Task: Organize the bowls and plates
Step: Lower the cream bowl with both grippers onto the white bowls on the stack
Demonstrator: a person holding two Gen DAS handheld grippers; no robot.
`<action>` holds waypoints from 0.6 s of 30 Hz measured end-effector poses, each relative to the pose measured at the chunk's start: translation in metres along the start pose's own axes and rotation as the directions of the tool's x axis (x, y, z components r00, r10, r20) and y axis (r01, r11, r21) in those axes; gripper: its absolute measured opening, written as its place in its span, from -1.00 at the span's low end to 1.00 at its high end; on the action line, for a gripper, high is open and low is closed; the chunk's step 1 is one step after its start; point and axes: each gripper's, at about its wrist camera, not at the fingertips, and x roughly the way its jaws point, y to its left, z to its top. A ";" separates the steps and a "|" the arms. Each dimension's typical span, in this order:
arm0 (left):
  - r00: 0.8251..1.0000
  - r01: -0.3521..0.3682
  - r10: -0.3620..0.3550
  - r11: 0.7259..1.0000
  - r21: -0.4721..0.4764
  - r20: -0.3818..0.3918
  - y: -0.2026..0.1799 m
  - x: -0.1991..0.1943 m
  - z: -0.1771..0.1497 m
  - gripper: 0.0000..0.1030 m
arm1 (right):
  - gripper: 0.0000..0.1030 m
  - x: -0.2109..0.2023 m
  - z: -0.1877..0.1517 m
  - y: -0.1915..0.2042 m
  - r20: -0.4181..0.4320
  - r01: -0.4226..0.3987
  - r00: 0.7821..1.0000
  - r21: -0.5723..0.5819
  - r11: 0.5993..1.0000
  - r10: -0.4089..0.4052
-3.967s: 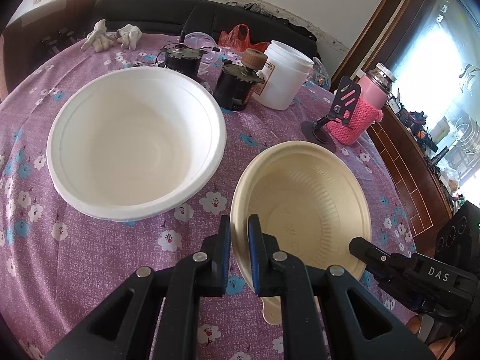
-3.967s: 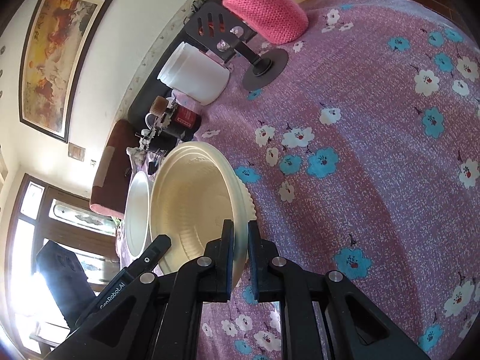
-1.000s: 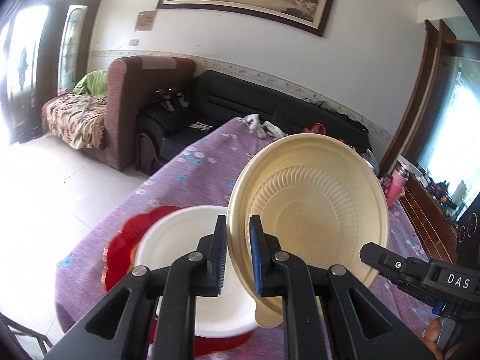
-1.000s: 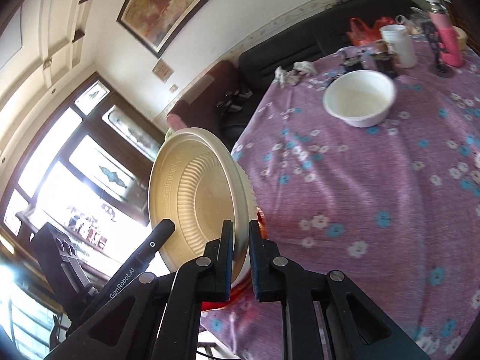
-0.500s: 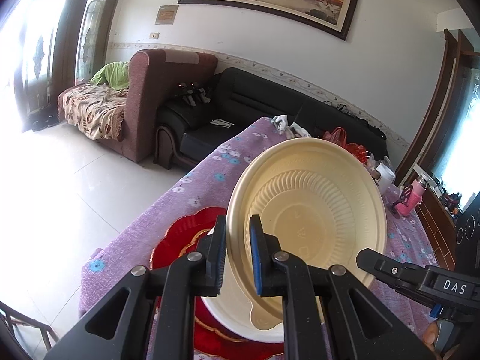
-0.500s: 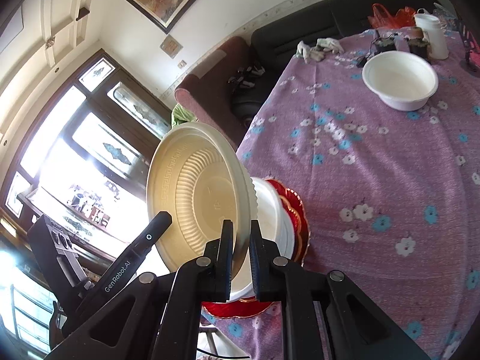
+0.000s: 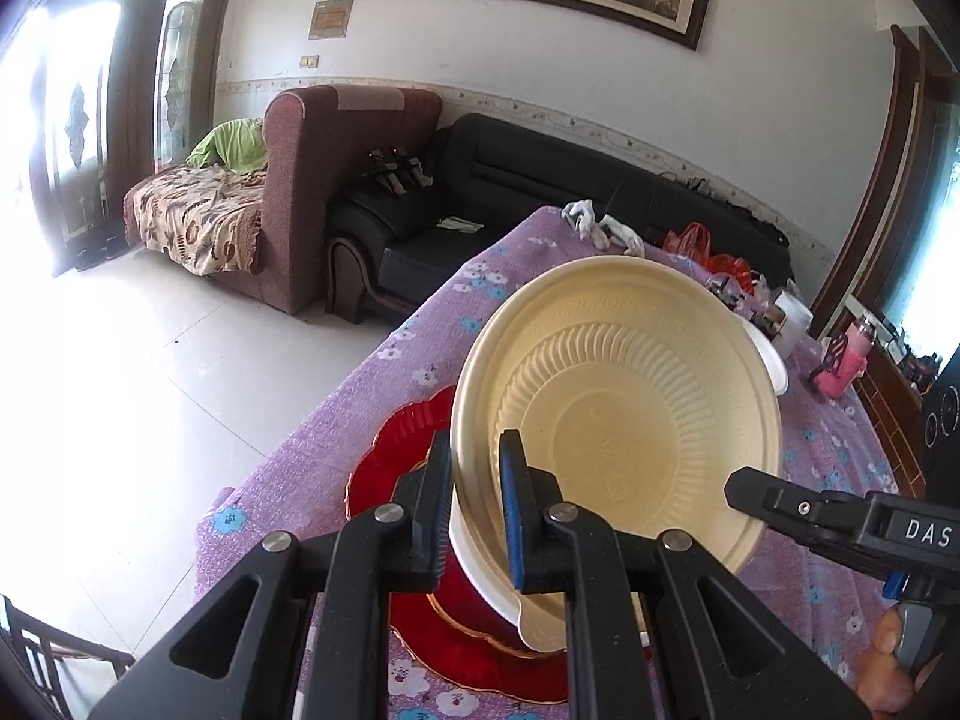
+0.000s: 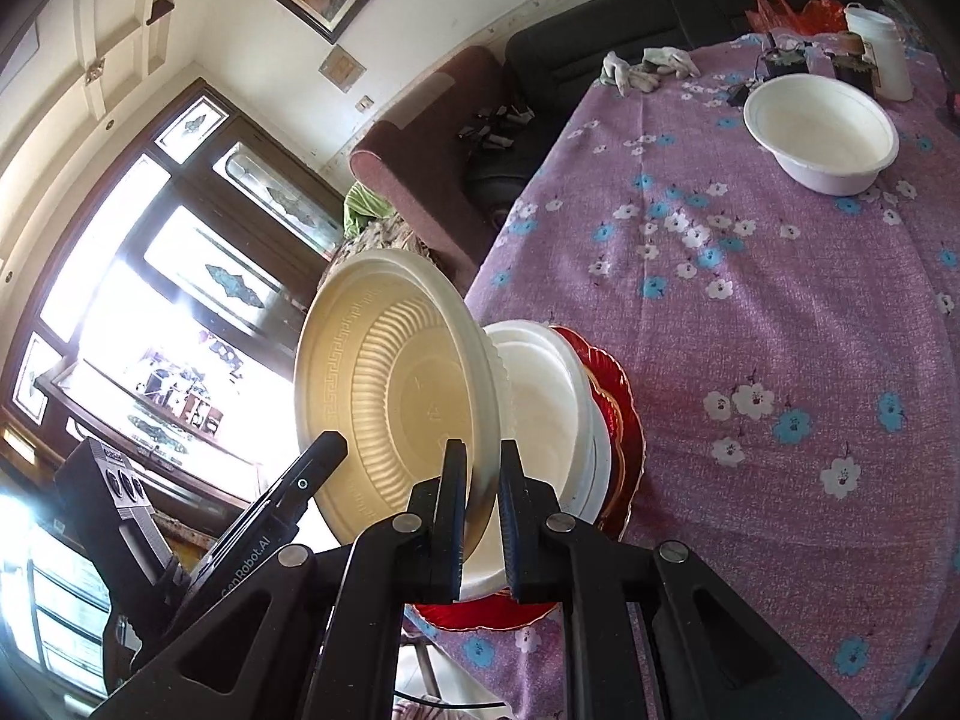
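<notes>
Both grippers hold one cream ribbed bowl (image 7: 624, 414) by opposite sides of its rim. My left gripper (image 7: 475, 510) is shut on its near rim. My right gripper (image 8: 482, 516) is shut on the other rim, where the bowl (image 8: 396, 402) shows tilted. The bowl hangs just above a white bowl (image 8: 546, 414) that sits on a red plate (image 7: 396, 456) at the table's near corner; the plate also shows in the right wrist view (image 8: 618, 408). A second white bowl (image 8: 819, 132) stands far across the table.
The table has a purple flowered cloth (image 8: 750, 312). At its far end stand a white jar (image 8: 882, 48), dark jars (image 8: 786, 60), white gloves (image 8: 648, 69) and a pink bottle (image 7: 852, 360). The table edge and the floor (image 7: 120, 360) lie left of the red plate.
Both grippers have carried the cream bowl from the far end of the table to the near corner and lowered it closer over the white bowl on the red plate.
</notes>
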 end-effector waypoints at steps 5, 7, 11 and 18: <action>1.000 -0.008 0.008 1.000 0.001 -0.004 0.003 0.002 -0.001 -0.75 | -0.77 0.004 -0.001 -0.001 -0.016 -0.002 1.000 0.006 1.000 0.002; 1.000 -0.010 0.010 1.000 0.001 -0.008 0.003 0.004 0.000 -0.75 | -0.77 0.006 0.000 -0.001 -0.021 -0.002 1.000 0.006 1.000 0.002; 1.000 -0.016 0.016 1.000 0.004 -0.025 0.003 0.009 0.000 -0.75 | -0.77 0.012 0.001 -0.004 -0.037 -0.004 0.999 0.019 1.000 0.005; 0.999 -0.011 0.011 1.000 0.001 -0.048 0.005 0.016 0.003 -0.75 | -0.77 0.021 0.004 -0.010 -0.053 -0.003 0.999 0.037 0.999 0.005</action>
